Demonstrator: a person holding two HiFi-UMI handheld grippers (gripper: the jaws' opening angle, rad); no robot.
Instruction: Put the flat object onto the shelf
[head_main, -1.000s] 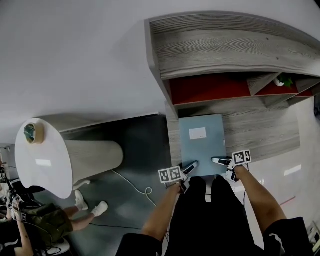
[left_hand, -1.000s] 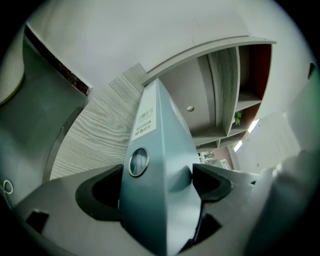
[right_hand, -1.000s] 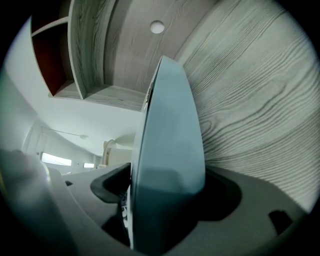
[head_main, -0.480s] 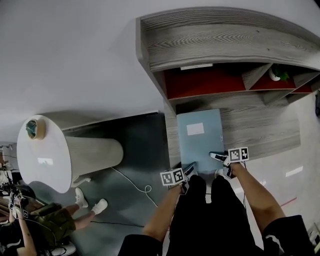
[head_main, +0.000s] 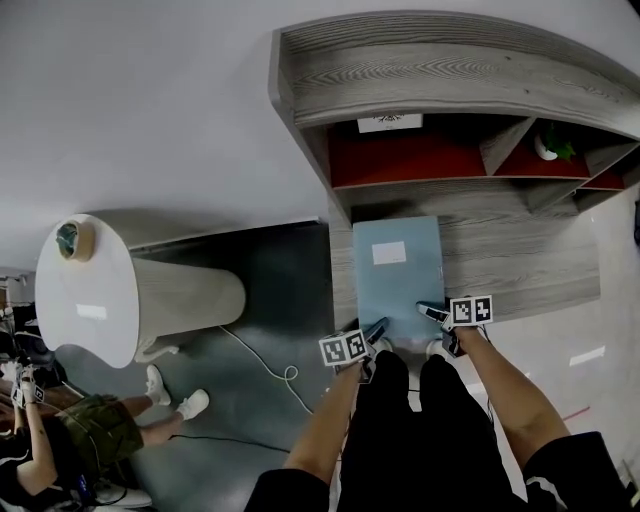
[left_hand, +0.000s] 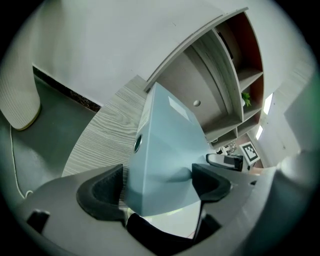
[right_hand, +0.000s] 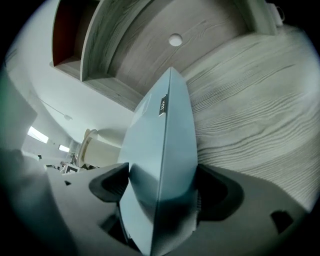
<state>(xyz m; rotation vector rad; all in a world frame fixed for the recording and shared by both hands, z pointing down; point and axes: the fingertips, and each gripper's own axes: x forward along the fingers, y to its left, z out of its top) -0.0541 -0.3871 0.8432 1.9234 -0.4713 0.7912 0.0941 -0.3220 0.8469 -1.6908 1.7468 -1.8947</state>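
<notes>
A light blue flat folder (head_main: 398, 270) with a white label lies on the wide lower board of the grey wooden shelf (head_main: 520, 262), its far edge toward the red-backed compartments. My left gripper (head_main: 378, 330) is at the folder's near left corner; in the left gripper view the folder (left_hand: 165, 140) fills the gap of that gripper (left_hand: 157, 182), and the pads touch it. My right gripper (head_main: 432, 312) is at the near right corner. Its jaws are opening, and the folder (right_hand: 160, 145) still sits between the pads of that gripper (right_hand: 162, 185), touching both.
The shelf has red-backed compartments (head_main: 420, 160) above the board, and a small plant (head_main: 548, 145) stands in the right one. A white round table (head_main: 85, 300) with a tape roll (head_main: 68, 240) stands to the left. A cable (head_main: 260, 365) lies on the floor. A person (head_main: 90, 440) crouches at bottom left.
The head view has tilted, so more of the shelf's compartments show. The folder and both grippers keep nearly the same places on the board.
</notes>
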